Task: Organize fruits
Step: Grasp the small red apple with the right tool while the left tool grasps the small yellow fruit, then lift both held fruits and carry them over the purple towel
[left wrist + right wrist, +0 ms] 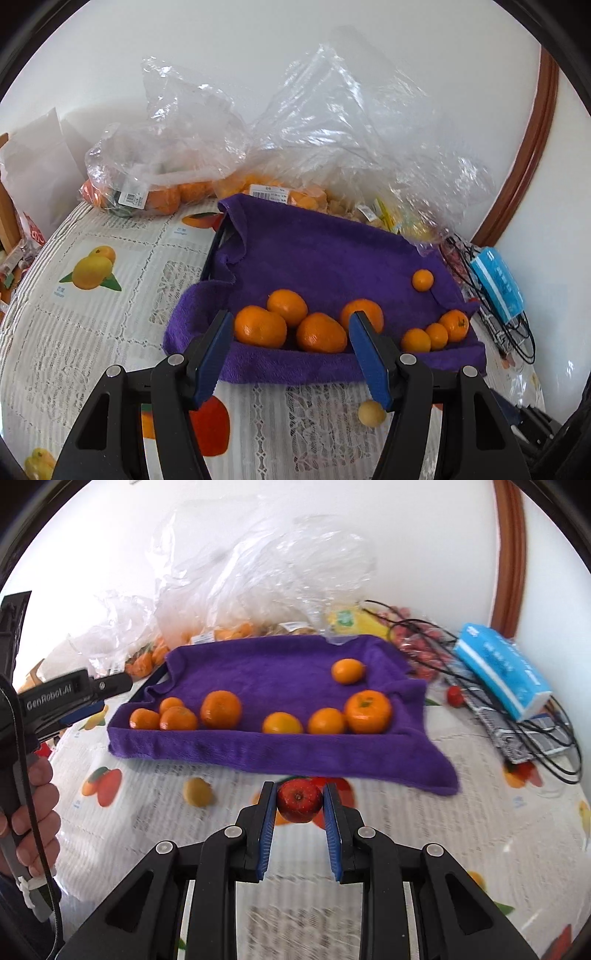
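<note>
Oranges fill the near edge of a tray draped in a purple towel (280, 679), which sits mid-frame in both views on a table (424, 812) with a fruit-printed lace cloth. Eight show in the right wrist view: four grouped at the left of the towel (220, 709), three in a row at the right (368, 710), and one alone toward the upper right (347, 671). The left wrist view gives the same eight, with the lone one (422, 280) again at the upper right.

One small red apple (299, 800) sits at lower centre of the right wrist view, pinched between the blue pads of the right gripper (300, 805), just in front of the towel's near hem. One pale yellow fruit (198, 792) lies loose on the cloth to the left of it (the same one shows low in the left wrist view (371, 413)).

The left gripper (291, 332) has its fingers spread with nothing between them, framing the left group of oranges from the near side; a hand (31, 812) grips its handle at the left edge of the right wrist view.

Behind the tray, clear plastic bags (162, 147) hold more oranges, too crumpled to count. A blue tissue pack (502, 668) lies on black cables at the right.
</note>
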### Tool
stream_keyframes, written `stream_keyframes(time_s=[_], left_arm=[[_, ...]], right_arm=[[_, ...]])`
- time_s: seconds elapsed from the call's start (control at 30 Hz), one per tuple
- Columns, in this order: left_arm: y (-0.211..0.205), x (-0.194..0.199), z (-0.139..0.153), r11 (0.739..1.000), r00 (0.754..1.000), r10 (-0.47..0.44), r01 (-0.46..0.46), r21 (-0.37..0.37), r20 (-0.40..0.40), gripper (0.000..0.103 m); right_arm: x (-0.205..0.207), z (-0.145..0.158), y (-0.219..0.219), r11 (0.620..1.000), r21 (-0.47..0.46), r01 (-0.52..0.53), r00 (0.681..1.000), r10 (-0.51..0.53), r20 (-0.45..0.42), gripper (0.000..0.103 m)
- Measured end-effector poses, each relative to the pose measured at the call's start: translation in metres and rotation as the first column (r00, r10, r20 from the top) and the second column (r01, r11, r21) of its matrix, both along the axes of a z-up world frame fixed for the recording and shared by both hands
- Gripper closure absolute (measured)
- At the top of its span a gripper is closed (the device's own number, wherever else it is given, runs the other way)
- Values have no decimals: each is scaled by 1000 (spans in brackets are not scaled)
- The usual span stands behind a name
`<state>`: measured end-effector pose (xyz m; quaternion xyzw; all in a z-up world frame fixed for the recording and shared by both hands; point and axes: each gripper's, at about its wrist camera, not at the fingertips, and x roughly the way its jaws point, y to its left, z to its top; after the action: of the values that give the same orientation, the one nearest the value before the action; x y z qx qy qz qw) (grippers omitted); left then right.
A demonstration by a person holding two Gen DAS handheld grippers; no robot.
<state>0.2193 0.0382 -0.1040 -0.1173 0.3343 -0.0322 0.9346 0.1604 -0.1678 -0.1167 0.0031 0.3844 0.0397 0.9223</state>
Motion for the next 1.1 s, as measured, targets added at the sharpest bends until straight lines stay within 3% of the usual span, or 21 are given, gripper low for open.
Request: stream_keyframes(time_s=[0.27,0.4,0.6,0.83,1.0,1.1], left_arm=[[-40,-29,-20,993,992,-108,111,31,-66,42],[-62,-26,-35,988,987,-118,128,85,-106,42],[-76,-18,-52,986,984,-111,127,111,-140,53],[-90,-15,-57,978,981,-124,146,146,-149,61],[-88,-15,-58,983,981,-127,144,117,-147,77],[-85,-14,-59,987,982,-123,136,88,-144,78]], right_arm=[[-15,-6,-25,999,-22,28,999,-27,28,78],[-13,-15,-30,1000,-7,29,999,-29,18,78],[-5,-31,-37,1000,-2,25,1000,-25,-9,78],[-1,-37,-51,995,100,18,999,-13,-52,78],[0,-40,-53,993,114,25,997,-17,-70,78],[2,-41,-50,995,101,23,997,-15,-80,78]])
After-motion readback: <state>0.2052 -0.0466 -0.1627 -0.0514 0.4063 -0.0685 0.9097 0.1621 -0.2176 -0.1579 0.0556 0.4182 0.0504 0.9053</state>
